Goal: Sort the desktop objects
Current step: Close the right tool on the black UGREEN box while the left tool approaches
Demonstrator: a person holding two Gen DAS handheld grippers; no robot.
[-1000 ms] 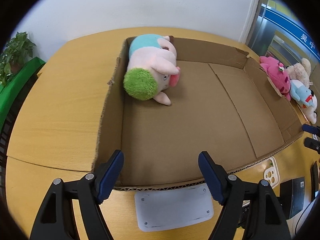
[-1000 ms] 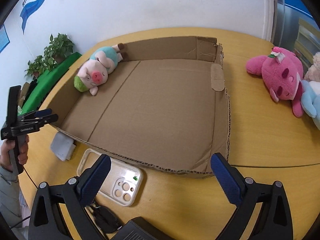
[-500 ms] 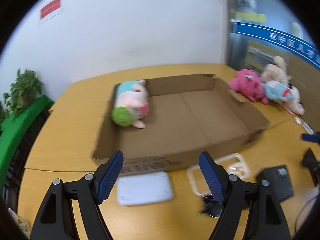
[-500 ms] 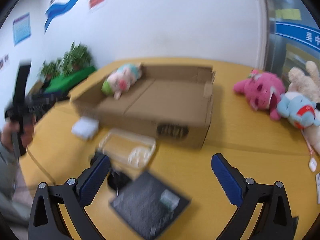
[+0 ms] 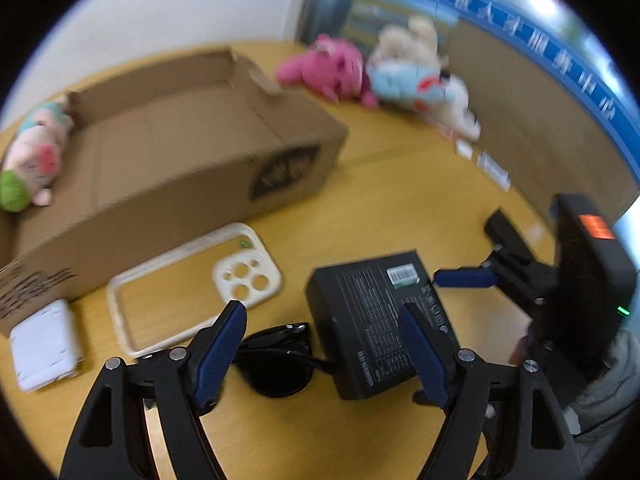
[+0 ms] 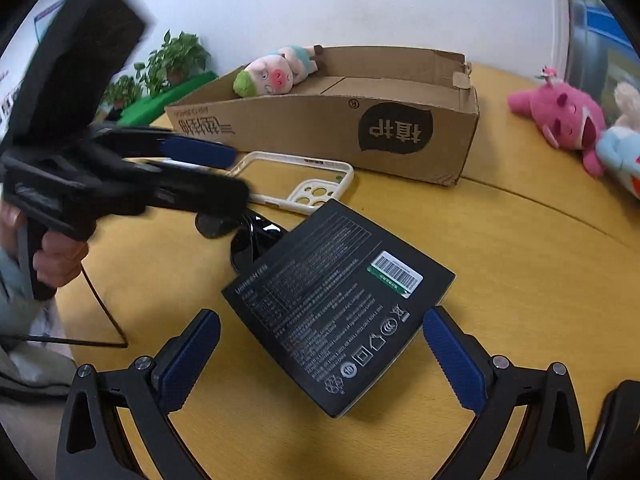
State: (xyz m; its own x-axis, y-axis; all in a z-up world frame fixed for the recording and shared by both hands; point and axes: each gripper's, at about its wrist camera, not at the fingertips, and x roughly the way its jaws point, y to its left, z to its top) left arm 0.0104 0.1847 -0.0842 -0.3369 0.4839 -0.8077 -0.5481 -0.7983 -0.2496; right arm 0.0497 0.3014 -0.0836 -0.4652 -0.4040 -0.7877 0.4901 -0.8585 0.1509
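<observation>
A flat black box (image 6: pixel 340 300) with a barcode label lies on the wooden table, and my right gripper (image 6: pixel 322 360) hovers open over its near corner, pads clear of it. Black sunglasses (image 5: pixel 276 364) lie partly under that black box (image 5: pixel 380 320). My left gripper (image 5: pixel 324 348) stands open just above both, holding nothing. A cream phone case (image 5: pixel 192 280) and a small white box (image 5: pixel 44 344) lie beside the open cardboard box (image 5: pixel 160 160), which holds a pig plush (image 5: pixel 32 152). In the right wrist view my left gripper (image 6: pixel 232 176) reaches in over the sunglasses (image 6: pixel 248 236).
A pink plush (image 6: pixel 560 120) and a light blue plush (image 6: pixel 620 160) lie on the table to the right of the cardboard box (image 6: pixel 360 120). Potted plants (image 6: pixel 176 60) stand beyond the table's left edge. A hand (image 6: pixel 56 260) and a black cable are at the left.
Both grippers have drawn back from over the cardboard box to the near table. The left view has swung right onto the sunglasses and black box; the right has dropped over the black box.
</observation>
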